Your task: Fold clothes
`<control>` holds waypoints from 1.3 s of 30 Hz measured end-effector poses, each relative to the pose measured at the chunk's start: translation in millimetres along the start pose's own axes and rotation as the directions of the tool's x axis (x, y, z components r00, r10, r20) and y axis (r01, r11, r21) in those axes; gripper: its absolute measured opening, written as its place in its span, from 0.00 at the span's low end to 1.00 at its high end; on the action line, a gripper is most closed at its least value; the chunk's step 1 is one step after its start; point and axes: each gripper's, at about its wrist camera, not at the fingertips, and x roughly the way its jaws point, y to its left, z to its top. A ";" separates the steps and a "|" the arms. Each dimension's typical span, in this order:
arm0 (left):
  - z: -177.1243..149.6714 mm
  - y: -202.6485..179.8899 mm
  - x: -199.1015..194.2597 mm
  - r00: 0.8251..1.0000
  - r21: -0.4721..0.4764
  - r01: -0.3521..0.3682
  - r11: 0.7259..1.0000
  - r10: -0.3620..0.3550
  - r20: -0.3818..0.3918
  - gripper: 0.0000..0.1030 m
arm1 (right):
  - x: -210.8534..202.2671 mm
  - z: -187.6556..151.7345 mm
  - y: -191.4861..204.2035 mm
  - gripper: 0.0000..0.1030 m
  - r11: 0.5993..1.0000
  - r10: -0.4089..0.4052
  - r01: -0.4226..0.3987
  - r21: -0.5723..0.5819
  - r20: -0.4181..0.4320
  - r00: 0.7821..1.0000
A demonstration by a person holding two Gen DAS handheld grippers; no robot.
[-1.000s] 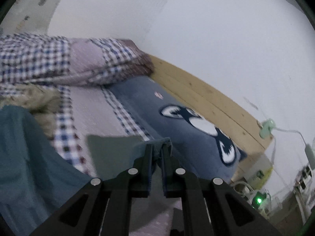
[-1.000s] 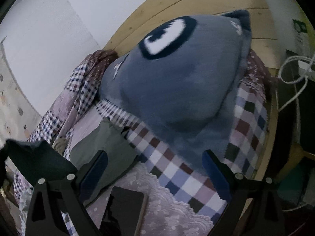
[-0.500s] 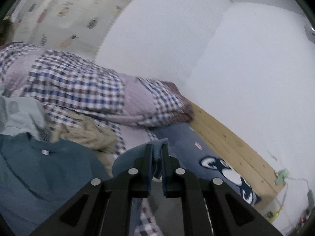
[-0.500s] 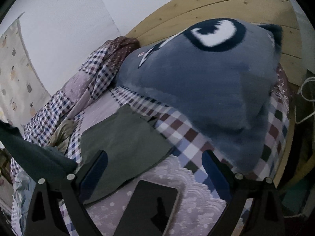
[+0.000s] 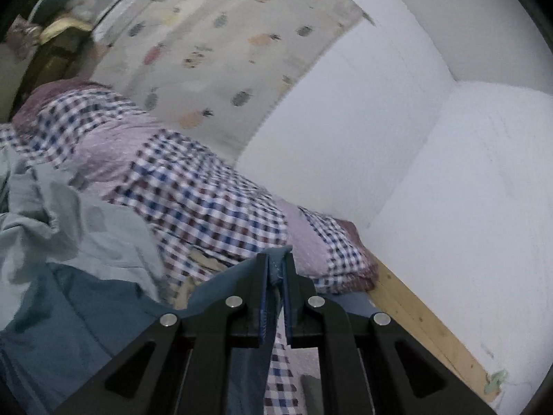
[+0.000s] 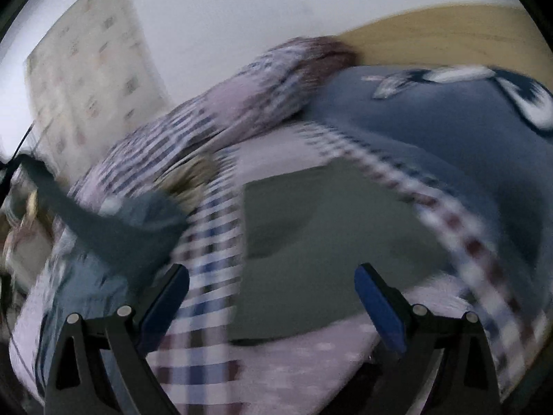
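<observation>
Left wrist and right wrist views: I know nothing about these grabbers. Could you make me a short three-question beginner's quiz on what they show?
1. True or false: the left gripper is closed on a fold of the teal garment.
2. Which gripper holds nothing? A) left B) right C) neither
3. Fill in: the flat dark green garment lies on the ____ bedspread.

Key
1. True: its jaws pinch the teal cloth between them.
2. B: the right gripper has its jaws wide apart with no cloth between them.
3. Checked: the bedspread shows blue and maroon checks beside lilac panels; the right wrist view is blurred by motion.
</observation>
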 end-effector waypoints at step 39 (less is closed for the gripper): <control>-4.5 124.5 -25.0 0.996 -0.148 -0.075 0.986 0.068 -0.055 0.06 | 222.2 -29.1 171.2 0.75 0.928 -0.169 0.044 -0.369 -0.312 0.935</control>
